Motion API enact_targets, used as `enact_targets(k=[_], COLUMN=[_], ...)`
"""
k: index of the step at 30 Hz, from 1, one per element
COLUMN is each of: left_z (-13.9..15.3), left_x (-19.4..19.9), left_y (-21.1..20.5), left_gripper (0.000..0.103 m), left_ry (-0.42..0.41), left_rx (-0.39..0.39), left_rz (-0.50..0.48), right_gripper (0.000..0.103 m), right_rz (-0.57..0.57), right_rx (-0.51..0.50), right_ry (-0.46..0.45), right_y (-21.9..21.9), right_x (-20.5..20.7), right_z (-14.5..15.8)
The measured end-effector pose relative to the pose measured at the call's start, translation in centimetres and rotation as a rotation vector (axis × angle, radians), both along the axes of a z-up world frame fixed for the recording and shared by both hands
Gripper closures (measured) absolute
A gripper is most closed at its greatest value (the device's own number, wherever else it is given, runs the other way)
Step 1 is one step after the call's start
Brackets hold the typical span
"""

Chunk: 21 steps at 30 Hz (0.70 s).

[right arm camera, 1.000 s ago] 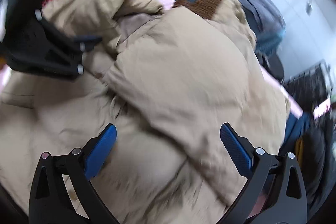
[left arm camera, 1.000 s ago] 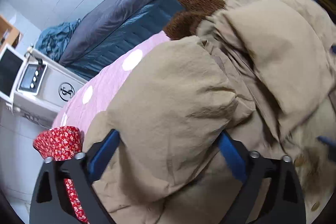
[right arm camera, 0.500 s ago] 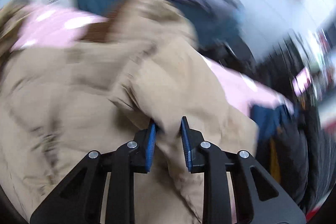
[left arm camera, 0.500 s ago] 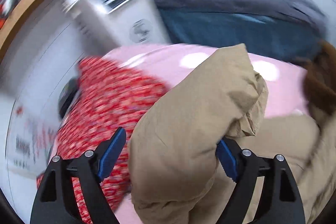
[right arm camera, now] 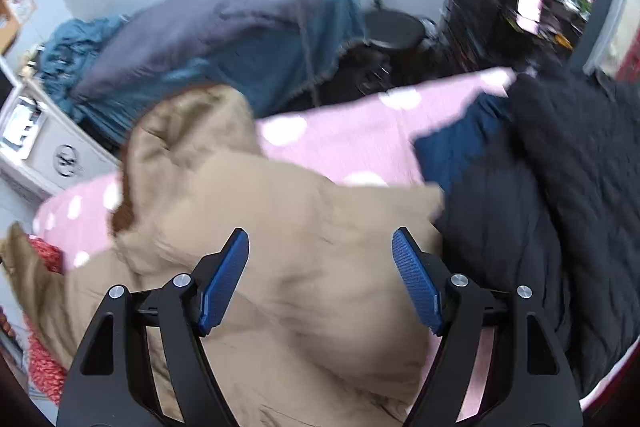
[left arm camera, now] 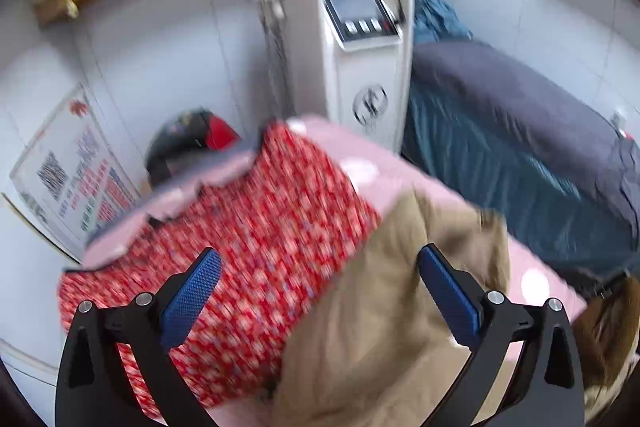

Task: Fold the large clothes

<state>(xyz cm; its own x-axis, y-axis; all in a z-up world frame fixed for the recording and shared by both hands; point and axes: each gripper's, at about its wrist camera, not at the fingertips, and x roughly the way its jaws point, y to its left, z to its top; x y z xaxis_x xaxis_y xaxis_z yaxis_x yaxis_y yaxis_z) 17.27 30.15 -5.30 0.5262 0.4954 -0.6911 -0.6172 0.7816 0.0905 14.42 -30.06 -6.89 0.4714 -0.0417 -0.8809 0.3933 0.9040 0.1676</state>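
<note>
A large tan padded coat point(right arm camera: 304, 291) with a brown knit collar point(right arm camera: 120, 219) lies on a pink dotted bedcover point(right arm camera: 344, 143). My right gripper point(right arm camera: 320, 279) is open just above the coat's body, holding nothing. In the left wrist view, one end of the tan coat point(left arm camera: 384, 315) lies partly between the open jaws of my left gripper point(left arm camera: 320, 295), not pinched. It rests beside a red floral garment point(left arm camera: 248, 267).
A black quilted garment point(right arm camera: 560, 219) and a navy one point(right arm camera: 452, 147) lie at the right of the bed. A white machine with a screen point(left arm camera: 344, 39) stands by the bed's corner. A second bed under grey and teal covers point(left arm camera: 520, 139) runs behind.
My right gripper was shut on a fold of the coat half a second ago and is now open. My left gripper has swung left towards the red garment, still open.
</note>
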Motion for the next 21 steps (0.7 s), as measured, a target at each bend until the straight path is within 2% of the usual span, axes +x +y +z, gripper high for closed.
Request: enact_targets(k=[3, 6, 9, 11, 13, 15, 17, 19, 21], left_z=[2.3, 2.6, 0.3, -1.6, -3.4, -4.7, -5.7, -6.8, -7.8], left_x=[0.5, 1.0, 1.3, 0.8, -0.3, -1.9, -3.1, -4.0, -5.0], left_y=[-0.5, -3.3, -8.1, -9.9, -11.9, -13.0, -13.3, -12.9, -12.2], left_gripper=[0.006, 0.006, 0.006, 0.006, 0.006, 0.006, 0.006, 0.006, 0.006], left_ry=[-0.050, -0.030, 0.063, 0.117, 0.165, 0.187, 0.205, 0.231, 0.252], left_rx=[-0.001, -0.038, -0.034, -0.042, -0.055, -0.054, -0.065, -0.105, -0.137], left_rz=[-0.015, -0.136, -0.315, -0.375, -0.428, -0.460, -0.465, -0.458, -0.452], right_gripper=[0.022, 0.022, 0.022, 0.022, 0.022, 0.022, 0.022, 0.022, 0.022], right_rz=[0.133, 0.210, 0.272, 0.304, 0.337, 0.394, 0.512, 0.616, 0.661], right_rx=[0.071, 0.156, 0.198, 0.201, 0.170, 0.135, 0.068, 0.028, -0.027], right_ry=[-0.025, -0.016, 0.029, 0.047, 0.049, 0.014, -0.010, 0.037, 0.131], right_y=[3.1, 6.0, 10.2, 12.7, 15.2, 18.1, 22.3, 26.1, 29.1], right_x=[2.8, 5.3, 9.4, 11.8, 14.0, 15.8, 18.0, 20.0, 21.6], right_z=[0.9, 0.0, -2.2, -2.9, -3.1, -2.4, -2.3, -3.8, -6.3])
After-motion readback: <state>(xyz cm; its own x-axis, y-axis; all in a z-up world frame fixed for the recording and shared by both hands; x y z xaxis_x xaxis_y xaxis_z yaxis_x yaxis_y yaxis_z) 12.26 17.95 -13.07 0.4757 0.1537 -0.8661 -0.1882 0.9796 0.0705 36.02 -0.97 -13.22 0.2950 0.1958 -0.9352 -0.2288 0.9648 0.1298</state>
